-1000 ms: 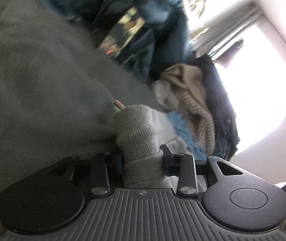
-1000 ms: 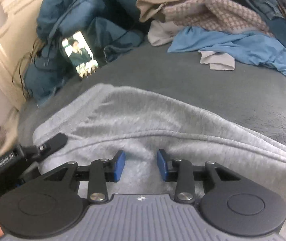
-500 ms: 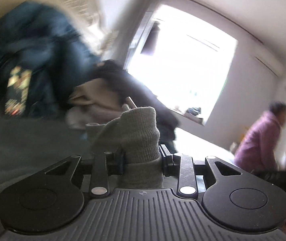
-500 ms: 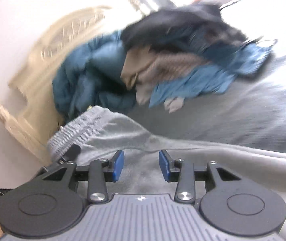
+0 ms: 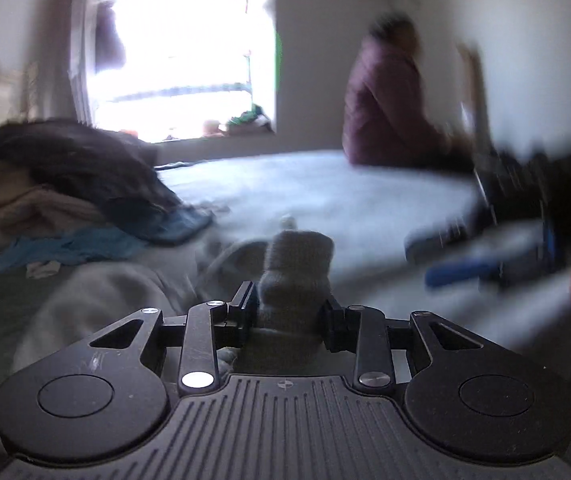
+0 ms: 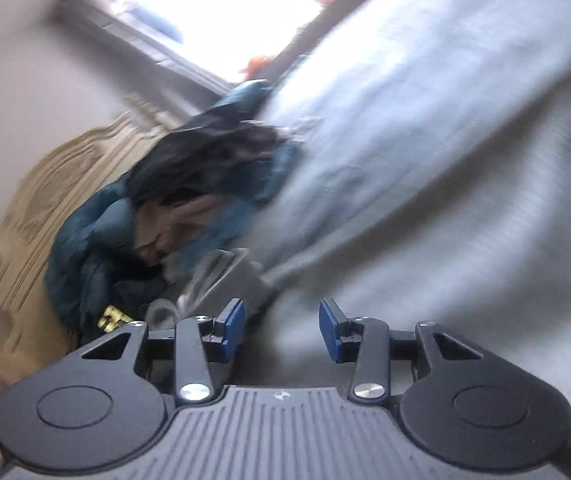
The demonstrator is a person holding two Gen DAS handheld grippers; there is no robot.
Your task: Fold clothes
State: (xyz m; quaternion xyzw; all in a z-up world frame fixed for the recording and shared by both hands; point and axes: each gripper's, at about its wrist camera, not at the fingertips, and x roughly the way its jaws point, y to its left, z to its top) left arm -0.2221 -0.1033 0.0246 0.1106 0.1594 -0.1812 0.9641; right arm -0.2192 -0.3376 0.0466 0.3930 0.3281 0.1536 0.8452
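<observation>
My left gripper (image 5: 287, 308) is shut on the ribbed cuff (image 5: 297, 264) of a grey sweatshirt, which stands up between its black fingers. The rest of the grey sweatshirt (image 5: 105, 300) trails off to the left over the bed. In the right wrist view, my right gripper (image 6: 281, 324) has its blue pads (image 6: 233, 320) apart and its jaws are opening. Grey sweatshirt cloth (image 6: 365, 272) lies blurred in the gap and beyond it, and the pads do not press on it. Both views are smeared by motion.
A pile of clothes (image 5: 65, 184) in brown, black and blue sits at the left of the bed (image 5: 325, 188); it shows again as the pile (image 6: 205, 168) beside a carved headboard (image 6: 45, 200). A person in a purple top (image 5: 385, 112) sits at the bed's far edge, beside a bright window (image 5: 181, 68).
Both grippers have swung fast across the bed and rolled. The left one kept the cuff and now faces the window and the person. The right pads stand wider apart.
</observation>
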